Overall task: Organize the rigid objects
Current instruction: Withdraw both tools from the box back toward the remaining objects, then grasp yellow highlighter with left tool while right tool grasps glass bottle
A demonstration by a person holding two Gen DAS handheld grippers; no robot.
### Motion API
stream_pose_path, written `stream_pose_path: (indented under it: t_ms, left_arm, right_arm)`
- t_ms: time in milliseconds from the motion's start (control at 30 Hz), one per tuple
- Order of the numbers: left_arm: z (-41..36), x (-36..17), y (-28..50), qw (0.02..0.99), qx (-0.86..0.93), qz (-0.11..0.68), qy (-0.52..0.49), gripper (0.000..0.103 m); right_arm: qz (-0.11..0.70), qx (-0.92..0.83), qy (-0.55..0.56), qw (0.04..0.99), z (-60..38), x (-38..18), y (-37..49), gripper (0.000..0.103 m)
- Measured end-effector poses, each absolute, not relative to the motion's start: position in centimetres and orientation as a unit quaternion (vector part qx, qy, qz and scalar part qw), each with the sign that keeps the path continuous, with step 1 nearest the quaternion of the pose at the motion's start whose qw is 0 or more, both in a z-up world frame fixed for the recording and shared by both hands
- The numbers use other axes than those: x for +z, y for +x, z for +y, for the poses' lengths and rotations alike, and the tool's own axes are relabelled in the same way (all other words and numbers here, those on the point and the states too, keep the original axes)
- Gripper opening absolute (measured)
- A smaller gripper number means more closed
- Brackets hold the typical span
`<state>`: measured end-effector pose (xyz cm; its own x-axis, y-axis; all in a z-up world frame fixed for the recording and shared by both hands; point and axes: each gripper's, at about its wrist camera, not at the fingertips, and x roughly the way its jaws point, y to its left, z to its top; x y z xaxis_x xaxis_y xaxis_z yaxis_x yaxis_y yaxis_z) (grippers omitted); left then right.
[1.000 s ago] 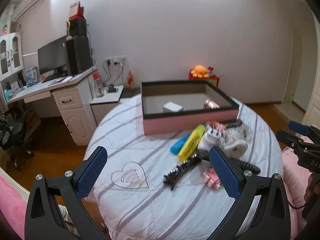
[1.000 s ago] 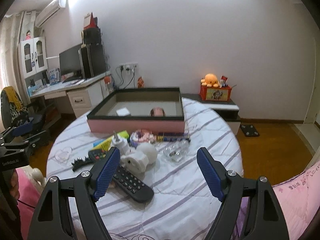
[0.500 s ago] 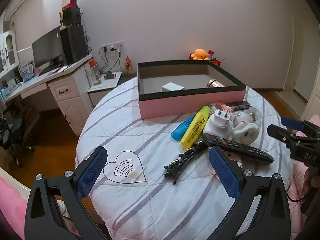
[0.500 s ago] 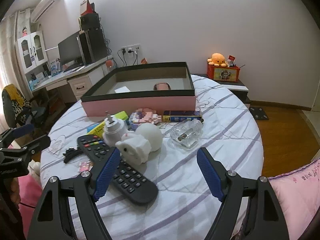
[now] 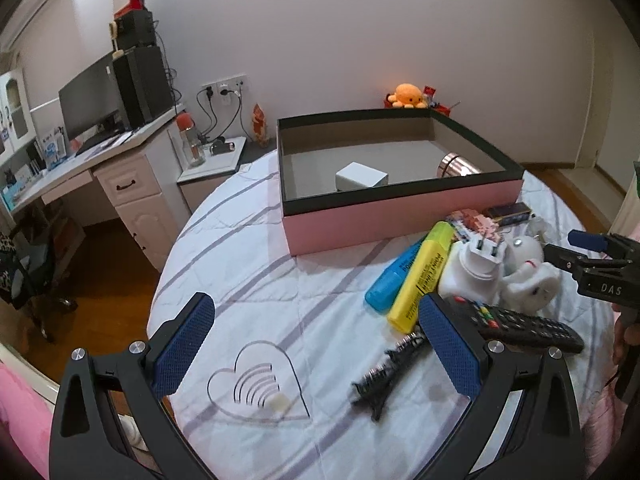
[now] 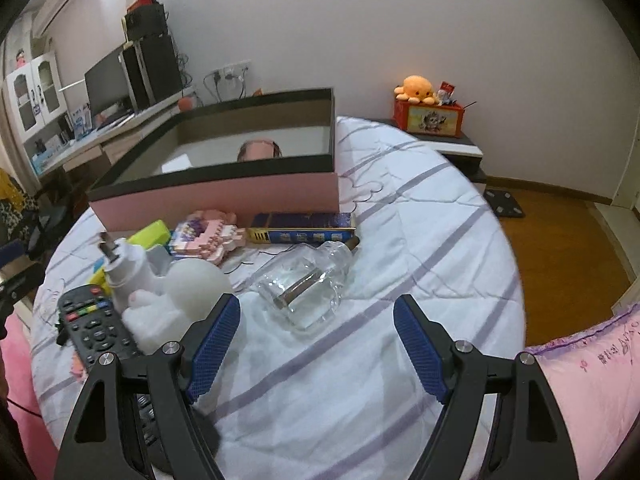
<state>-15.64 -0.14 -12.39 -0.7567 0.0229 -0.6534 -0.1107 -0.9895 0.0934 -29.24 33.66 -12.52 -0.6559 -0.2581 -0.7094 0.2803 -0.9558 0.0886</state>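
The loose things lie in a heap on the striped counter (image 5: 248, 248), just in front of the pink box (image 5: 400, 216): a yellow marker (image 5: 424, 276) beside a blue marker (image 5: 394, 280), a white plug adapter (image 5: 474, 268), a white plush toy (image 5: 528, 272), a black remote (image 5: 520, 326) and a black hair clip (image 5: 386, 376). In the right wrist view a clear glass bottle (image 6: 304, 286) lies on its side at about 12 o'clock from the right tool (image 6: 316, 344), with a dark blue flat box (image 6: 304, 232) and a pink block toy (image 6: 208, 238) behind it against the pink box wall. Inside the pink box sit a small white box (image 5: 362, 178) and a copper-coloured can (image 5: 458, 166) on its side. The left tool (image 5: 316, 350) hangs over the counter with its blue pads spread wide and nothing between them; the hair clip lies at its 1 o'clock. The right tool is likewise spread wide and empty. A clear heart-shaped piece (image 5: 256, 384) lies between the left tool's fingers on the cloth.
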Motion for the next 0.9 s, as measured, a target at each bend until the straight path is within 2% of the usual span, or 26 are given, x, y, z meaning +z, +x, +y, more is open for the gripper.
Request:
stream_pose_path:
  t_ms: [500, 533, 600, 633, 833, 900]
  left_arm:
    - [2.2, -16.1, -19.7, 0.081, 0.910, 0.063, -0.401, 0.103]
    - [2.2, -16.2, -19.8, 0.081, 0.909, 0.064, -0.403, 0.103]
    - [2.3, -16.5, -20.0, 0.080, 0.907, 0.062, -0.408, 0.103]
    - [2.4, -16.7, -20.2, 0.080, 0.905, 0.062, -0.412, 0.103]
    - [2.9, -17.5, -20.4, 0.064, 0.903, 0.060, -0.420, 0.102]
    - [2.9, -17.6, -20.3, 0.065, 0.904, 0.059, -0.419, 0.083]
  right_arm:
    - [-0.002, -0.894, 0.408, 0.186, 33.7, -13.8, -32.6, 0.080]
    - [-0.003, -0.894, 0.407, 0.188, 33.7, -13.8, -32.7, 0.078]
    - [-0.007, -0.892, 0.405, 0.201, 33.6, -13.8, -32.7, 0.065]
    - [-0.010, -0.891, 0.403, 0.207, 33.6, -13.8, -32.7, 0.062]
    - [-0.017, -0.890, 0.405, 0.209, 33.6, -13.8, -32.8, 0.063]
    - [-0.016, -0.890, 0.405, 0.207, 33.5, -13.7, -32.7, 0.063]
